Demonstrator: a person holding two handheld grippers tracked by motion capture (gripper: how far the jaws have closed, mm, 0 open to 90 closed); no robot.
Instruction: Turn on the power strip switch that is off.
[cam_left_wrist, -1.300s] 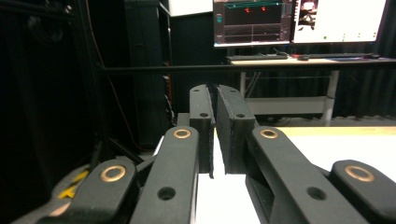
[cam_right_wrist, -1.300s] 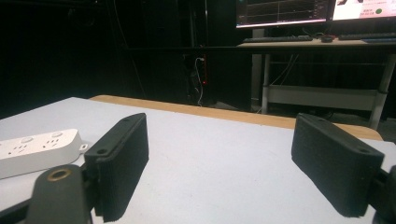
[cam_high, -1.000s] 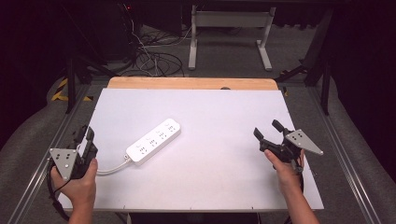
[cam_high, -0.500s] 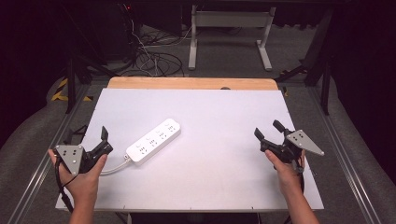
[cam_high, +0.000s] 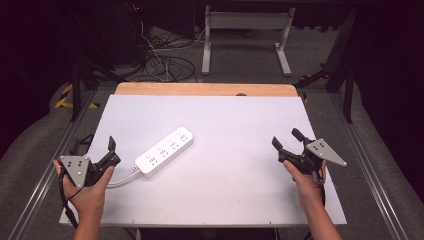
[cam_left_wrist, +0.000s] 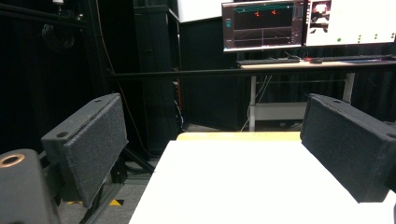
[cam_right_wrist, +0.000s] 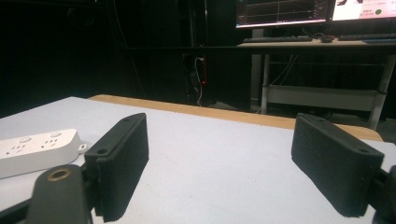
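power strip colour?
White, as is its cable; the power strip shows best in the high view, lying on the white table.

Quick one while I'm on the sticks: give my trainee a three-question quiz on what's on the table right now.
1. True or false: the right gripper holds the power strip.
2. Which gripper is nearer the strip's cord? A) left B) right
3. Fill in: both grippers' jaws stand ____.

Key:
1. False. The right gripper's jaws are apart with nothing between them, and the strip lies on the table, well off to its side.
2. A. The cord runs toward the left gripper.
3. Open, as both gripper views show.
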